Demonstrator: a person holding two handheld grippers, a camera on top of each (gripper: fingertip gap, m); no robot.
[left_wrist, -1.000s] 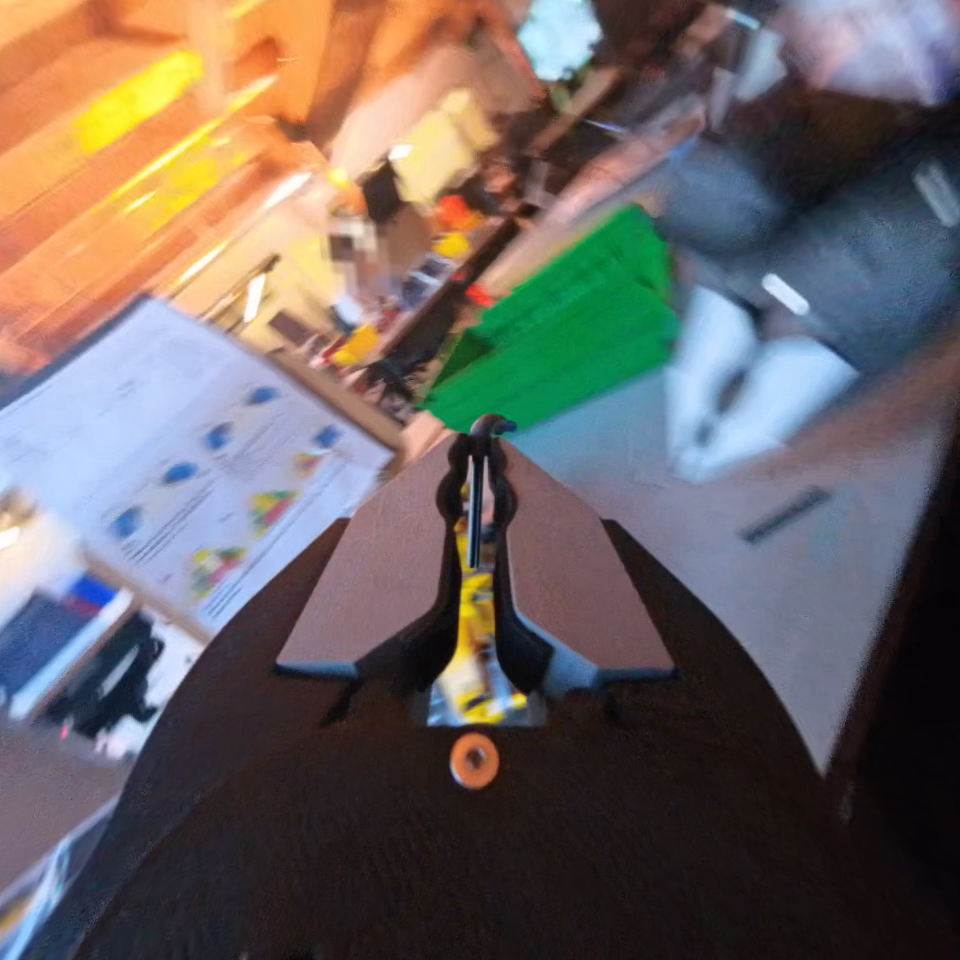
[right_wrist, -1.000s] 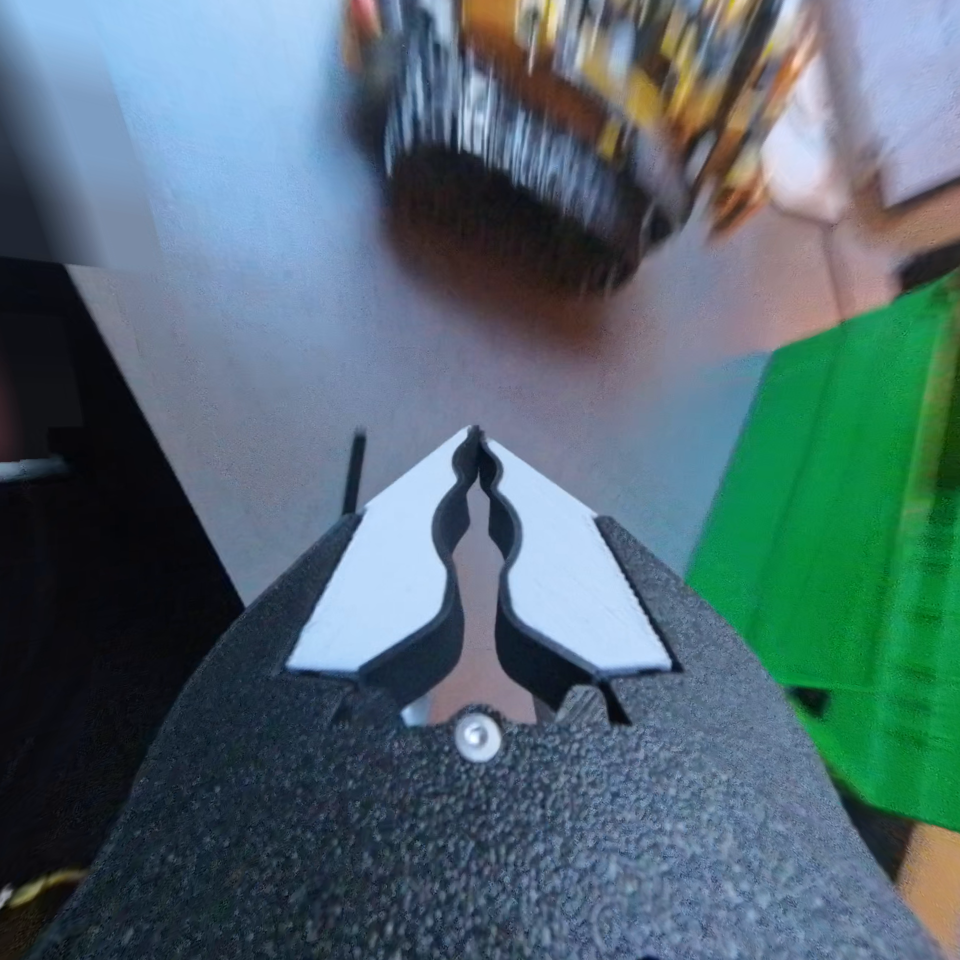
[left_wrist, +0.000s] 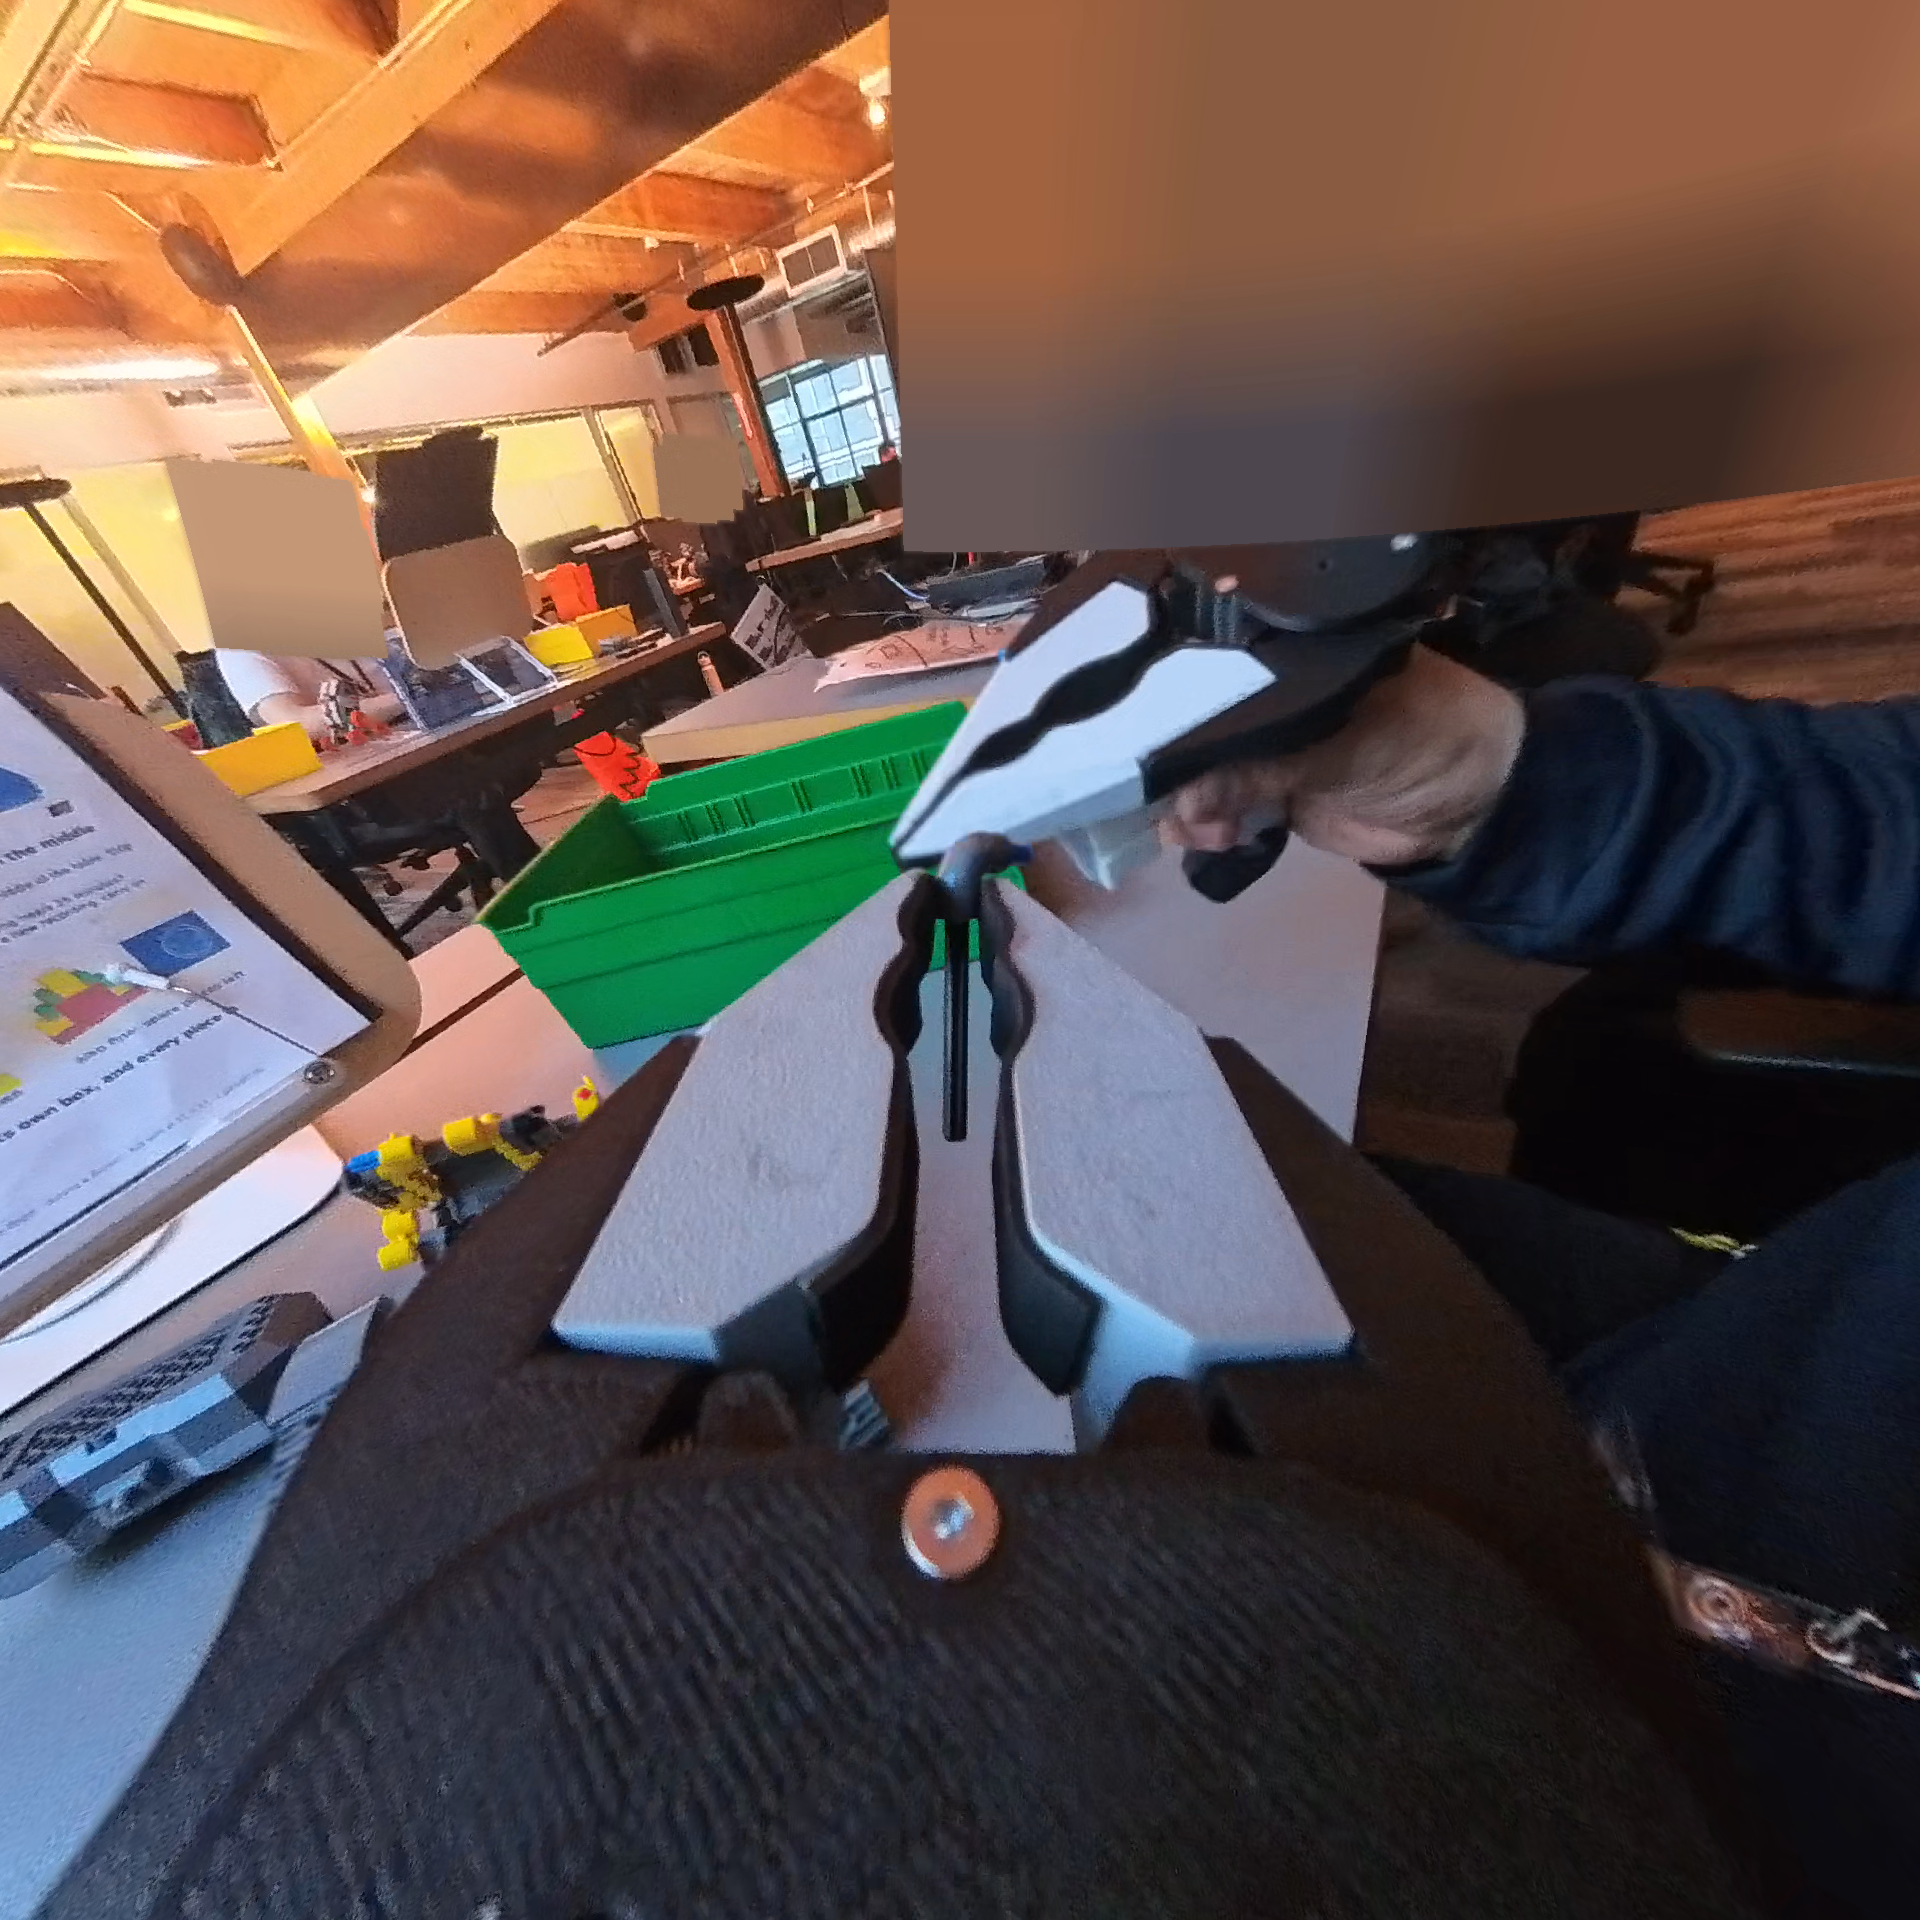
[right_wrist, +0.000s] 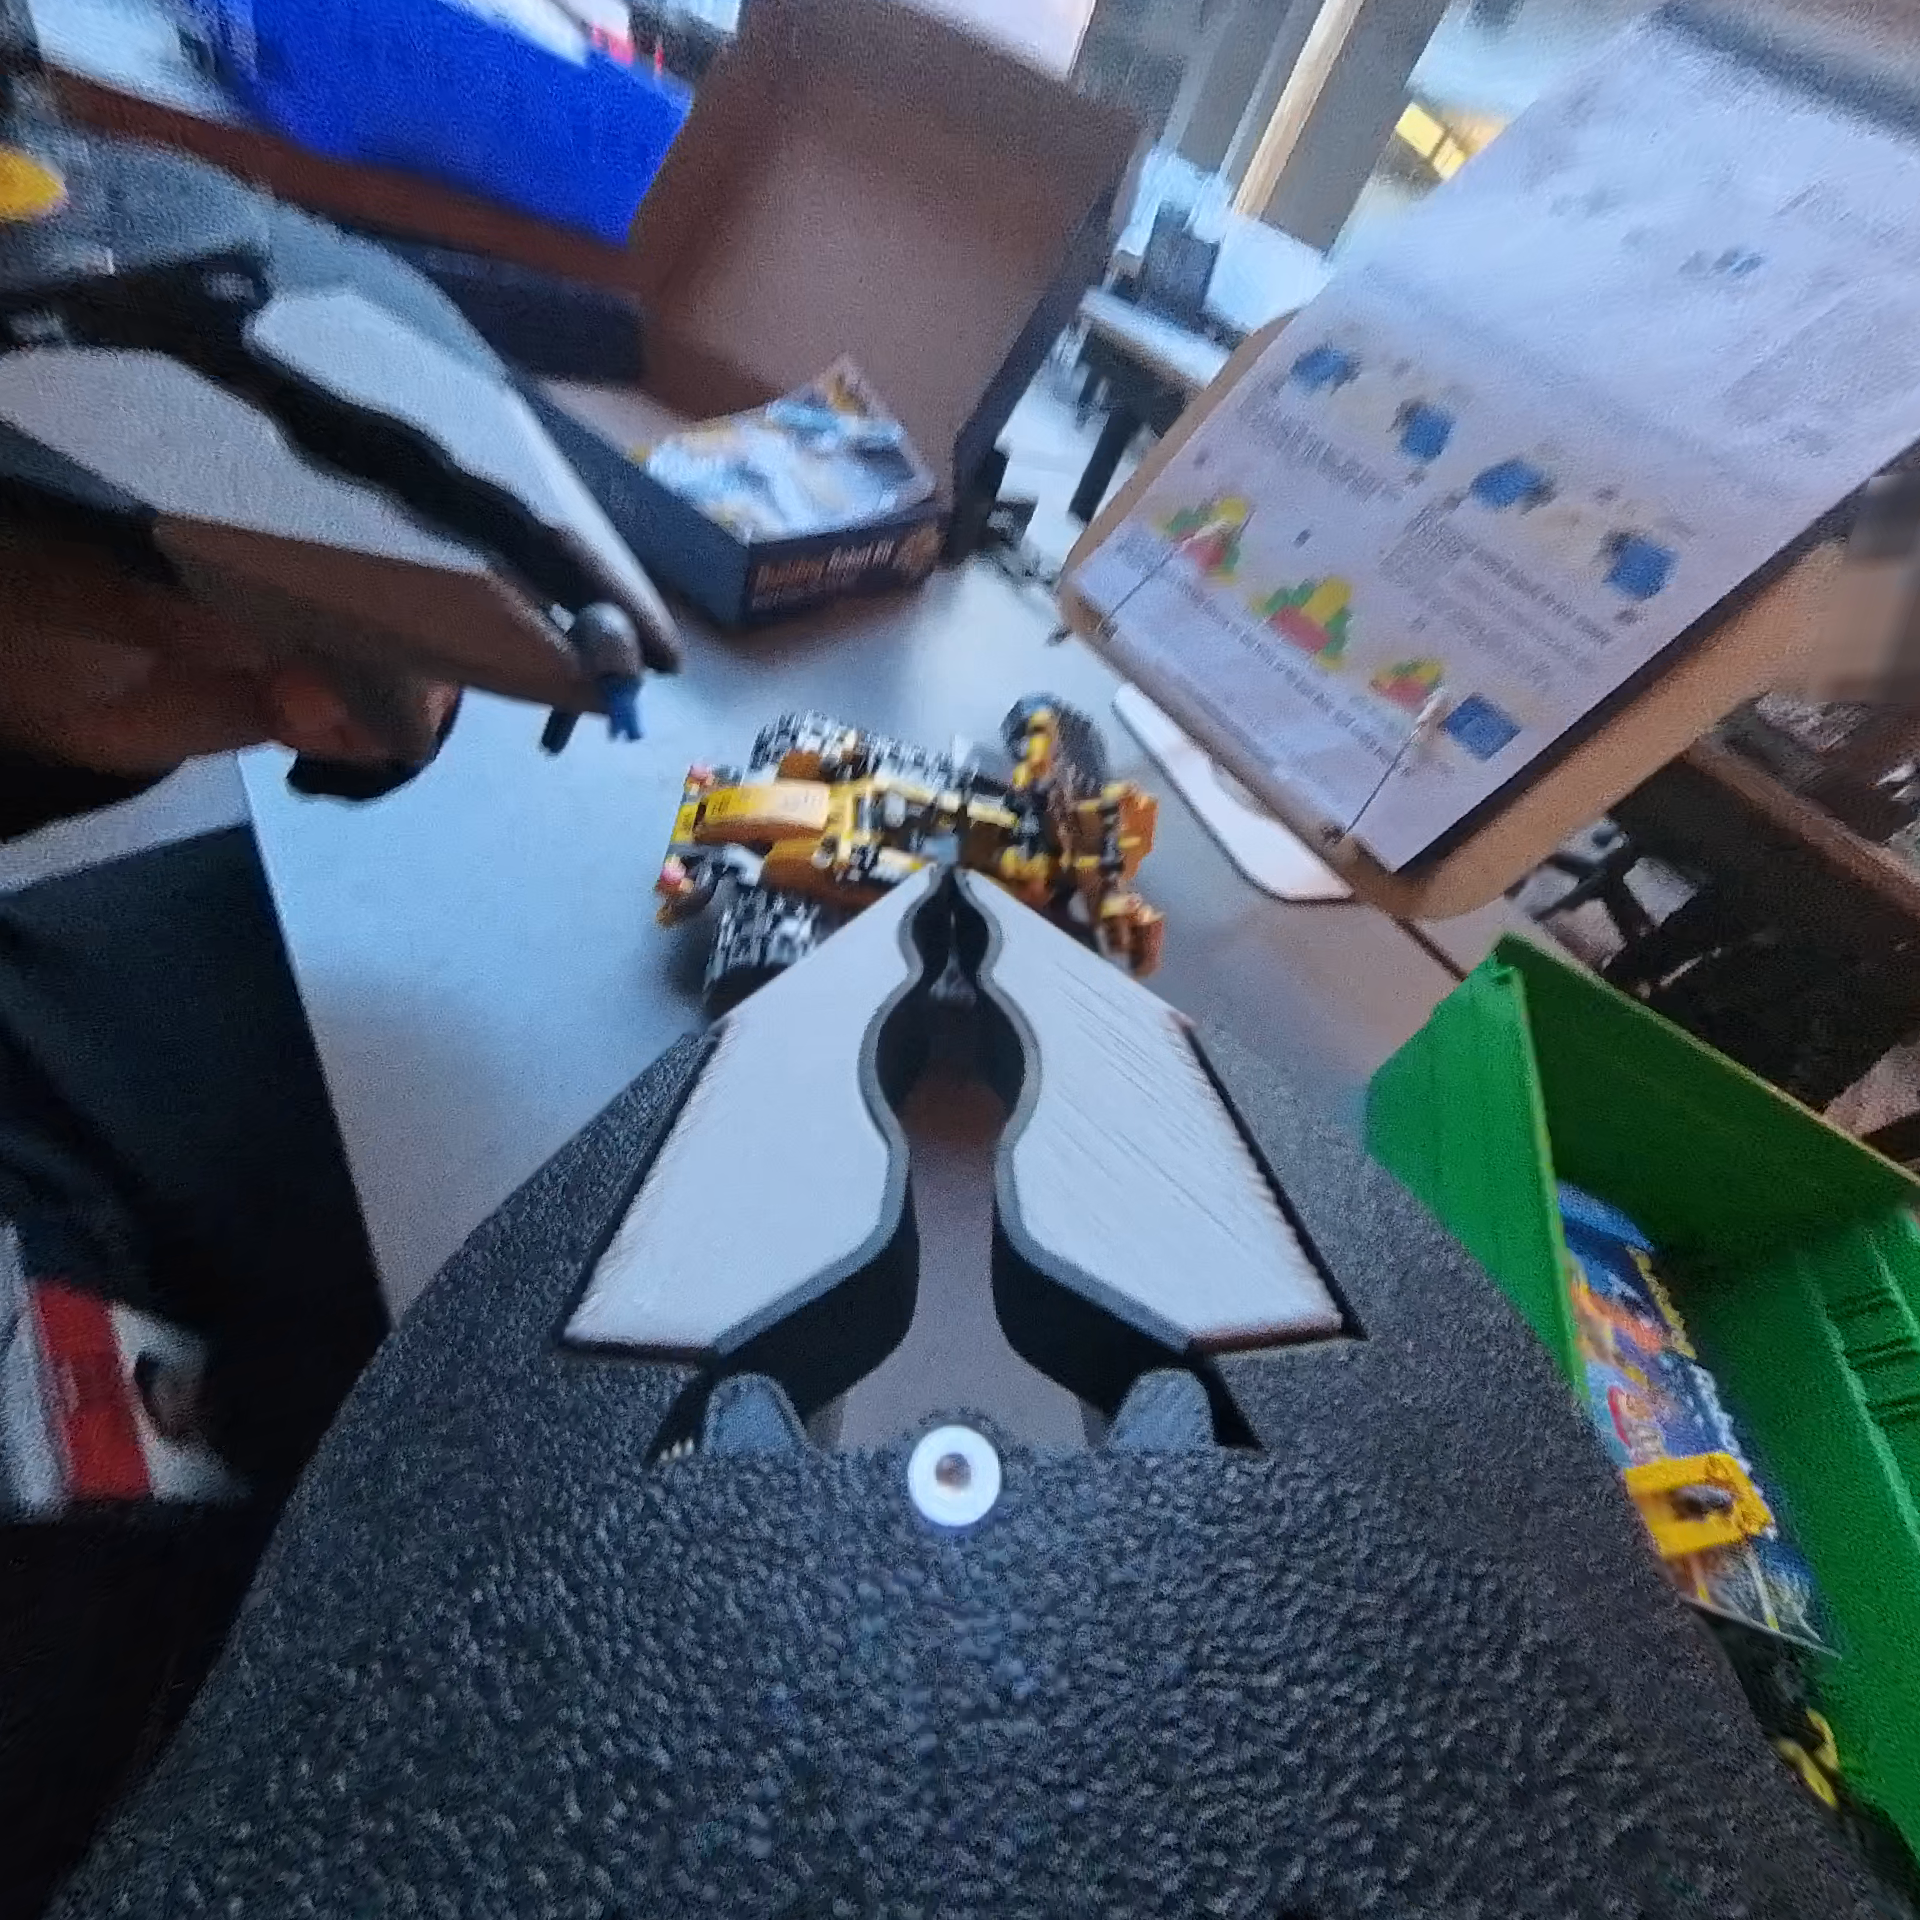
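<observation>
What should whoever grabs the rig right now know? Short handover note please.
Left gripper: shut on a thin black pin, held above the table.
Right gripper: shut, nothing in it. Its tip is close to the pin's head; contact unclear.
Yellow brick vehicle: on the table, untouched by either gripper.
Green bin: beside it, holding a printed booklet and a yellow part.
The pin is in neither the bin nor the vehicle.

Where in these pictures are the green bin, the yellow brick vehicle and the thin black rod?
green bin (left_wrist: 644, 966): left wrist view, its front wall.
yellow brick vehicle (right_wrist: 831, 821): right wrist view, its yellow body.
thin black rod (left_wrist: 954, 1039): left wrist view, mid-shaft, between the left gripper's fingers.
</observation>
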